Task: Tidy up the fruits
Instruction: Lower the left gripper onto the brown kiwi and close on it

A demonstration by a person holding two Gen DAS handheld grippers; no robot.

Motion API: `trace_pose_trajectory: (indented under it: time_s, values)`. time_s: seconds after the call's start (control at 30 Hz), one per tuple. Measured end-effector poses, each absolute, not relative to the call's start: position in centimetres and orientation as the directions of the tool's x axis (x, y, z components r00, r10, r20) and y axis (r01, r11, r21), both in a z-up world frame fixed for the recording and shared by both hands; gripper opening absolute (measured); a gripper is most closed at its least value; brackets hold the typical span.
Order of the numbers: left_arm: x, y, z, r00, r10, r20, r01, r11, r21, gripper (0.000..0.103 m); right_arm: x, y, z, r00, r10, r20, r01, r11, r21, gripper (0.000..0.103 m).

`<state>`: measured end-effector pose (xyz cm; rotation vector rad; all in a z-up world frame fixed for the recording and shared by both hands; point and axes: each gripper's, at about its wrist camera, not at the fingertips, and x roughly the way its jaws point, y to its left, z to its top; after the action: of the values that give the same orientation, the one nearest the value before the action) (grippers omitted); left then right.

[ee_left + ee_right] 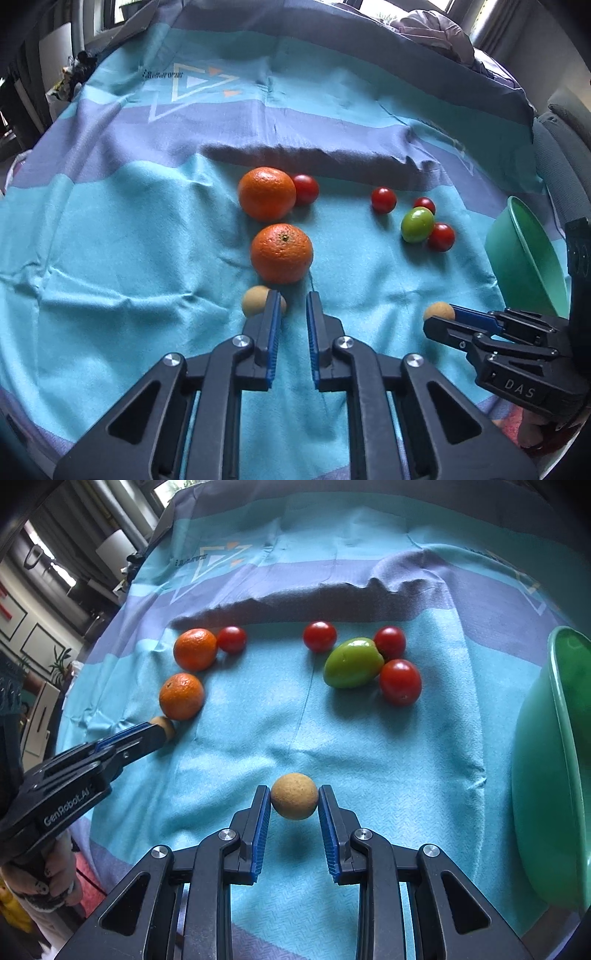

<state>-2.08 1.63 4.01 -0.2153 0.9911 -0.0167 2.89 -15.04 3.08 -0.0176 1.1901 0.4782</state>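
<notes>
A striped cloth (129,229) in turquoise and purple covers the whole surface, with a raised fold across its far part. At the right edge a green plastic bowl (546,775) lies tilted on its side, its opening turned towards the fruits.

The left gripper (293,295) has its jaws apart with only cloth between them; it is not holding anything. Its left finger stands in front of a small tan round fruit (253,300), which is partly hidden behind the finger. Just past the fingertips sits the nearer mandarin (281,253), and behind it the farther mandarin (266,198), with a red cherry tomato (306,189) touching its right side.

The right gripper (294,797) has a second tan round fruit (294,795) between its blue pads. The left pad seems to touch the fruit, and the right pad is touching or almost touching it, and a shadow lies on the cloth under it, so I cannot tell if the grip is firm.

Further right lies a green tomato (352,662), with a cherry tomato (389,641) behind it and another cherry tomato (400,682) at its right, both touching it. One more cherry tomato (320,636) stands alone, a little to the left of this group
</notes>
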Motion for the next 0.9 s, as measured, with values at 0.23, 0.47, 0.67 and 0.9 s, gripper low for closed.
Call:
trace_pose_trajectory:
  time_s: [0.23, 0.47, 0.67, 0.9]
  values:
    - [-1.4, 2.3, 3.6, 0.535, 0.010, -0.845, -0.136, 0.988, -0.075, 0.044, 3.3, -15.5, 3.2, 0.277, 0.360, -0.891, -0.355, 0.900, 0.253, 0.028]
    - [-0.4, 2.6, 2.0, 0.505, -0.022, -0.863, -0.139, 0.984, -0.107, 0.044, 3.3, -15.3, 3.2, 0.268, 0.363, -0.892, -0.359, 0.897, 0.257, 0.028]
    - [0.1, 2.2, 1.5, 0.492, -0.009, -0.870, -0.160, 0.982, -0.100, 0.042, 3.2, -15.4, 3.3, 0.267, 0.364, -0.892, -0.361, 0.896, 0.258, 0.028]
    - [0.1, 2.2, 1.3, 0.521, -0.001, -0.854, -0.176, 0.978, -0.109, 0.012, 3.2, -15.6, 3.4, 0.272, 0.363, -0.891, -0.357, 0.898, 0.257, 0.028]
